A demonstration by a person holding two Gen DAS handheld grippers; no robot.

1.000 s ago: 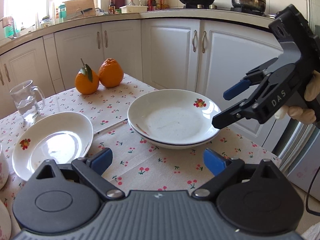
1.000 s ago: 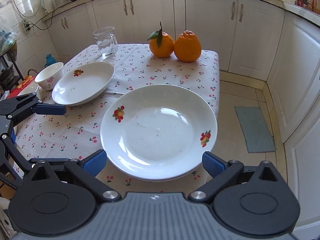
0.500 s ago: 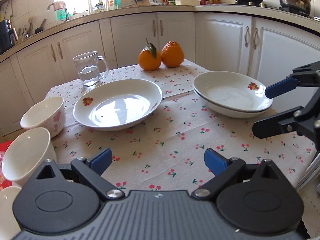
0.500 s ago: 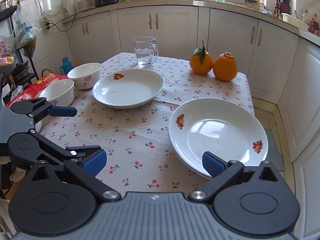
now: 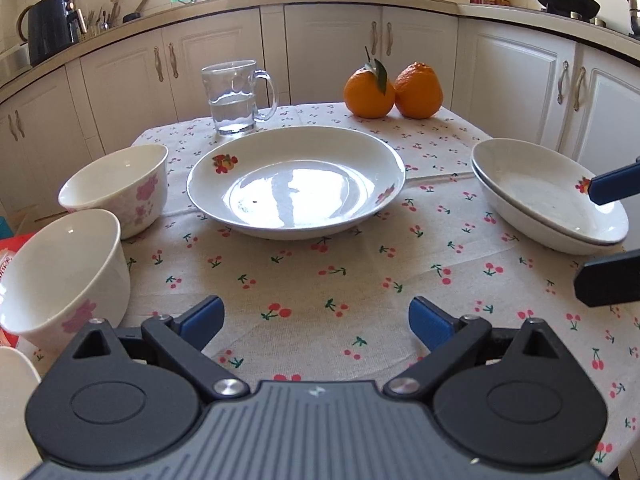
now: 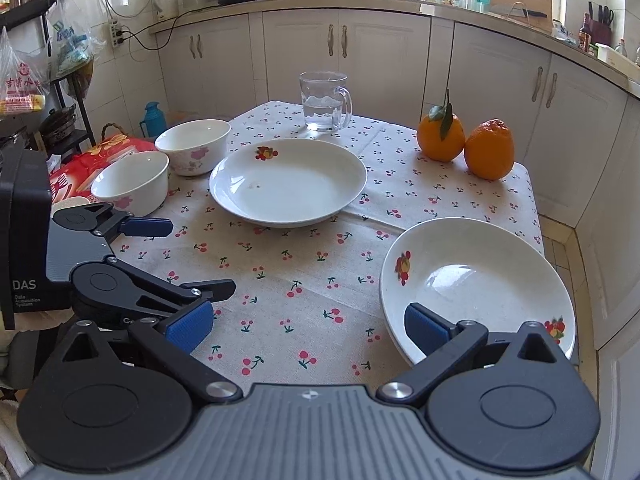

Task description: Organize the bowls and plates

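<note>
Progress, as judged from the layout: partly complete; two plates are already nested as the plate stack (image 6: 476,292), while the single plate (image 5: 296,184) and the bowls remain unsorted.

Surface (image 5: 320,280), under a cherry-print cloth: carries all the crockery, ahead of both tools.

Plate stack: lies directly ahead of the right hand-held gripper (image 6: 308,326), its near rim beside the right-side finger; the upper plate is empty.

Single plate: lies straight ahead of the left hand-held gripper (image 5: 316,322), well beyond its fingertips; empty apart from a small dark speck; it probably belongs on the stack next.

Far bowl (image 5: 120,188) and near bowl (image 5: 64,272): ahead and to the left of the left hand-held gripper, separate, not nested; both empty; a further white rim shows at the lower left edge, too cropped to identify.

Glass mug (image 5: 236,96): beyond the single plate; holds some clear water.

Oranges (image 5: 394,90): two, touching, at the far edge.

Left hand-held gripper: jaws spread wide, having just been opening, nothing between them; right hand-held gripper: jaws apart, gripping nothing.
</note>
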